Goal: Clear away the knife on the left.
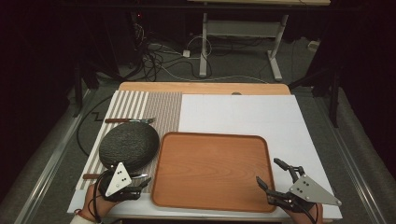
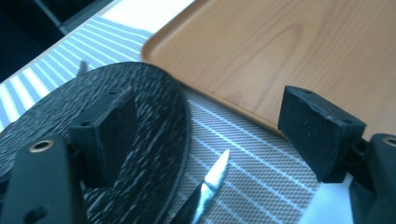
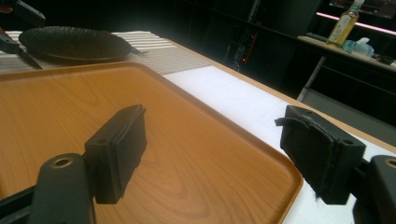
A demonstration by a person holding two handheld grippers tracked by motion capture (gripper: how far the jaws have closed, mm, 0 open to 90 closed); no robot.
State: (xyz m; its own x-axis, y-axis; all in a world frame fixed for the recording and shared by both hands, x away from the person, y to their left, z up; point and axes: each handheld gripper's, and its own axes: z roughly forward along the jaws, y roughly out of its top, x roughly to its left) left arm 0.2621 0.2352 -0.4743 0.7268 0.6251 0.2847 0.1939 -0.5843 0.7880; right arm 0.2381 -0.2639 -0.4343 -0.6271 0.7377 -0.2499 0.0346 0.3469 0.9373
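Note:
A wooden tray [image 1: 210, 200] lies empty in the middle of the table. To its left a dark textured plate [image 1: 128, 145] rests on a striped placemat [image 1: 161, 109]. A knife [image 1: 91, 176] with a brown handle lies just in front of the plate. My left gripper [image 1: 144, 185] is open beside the tray's near left corner, over the knife's blade. From that gripper's own view [image 2: 215, 126], the knife tip [image 2: 217, 171] points up between the jaws, with the plate [image 2: 154, 93] to the left and the tray [image 2: 289, 51] to the right. My right gripper [image 1: 267, 170] is open astride the tray's right rim [image 3: 261, 147], with nothing between its jaws [image 3: 219, 144].
A second brown-handled utensil [image 1: 128, 120] lies behind the plate on the placemat. A white board [image 1: 243, 114] covers the table's right and back. Beyond the table are a desk frame [image 1: 243, 42] and floor cables [image 1: 154, 58]. A bottle [image 3: 344, 23] stands on a far shelf.

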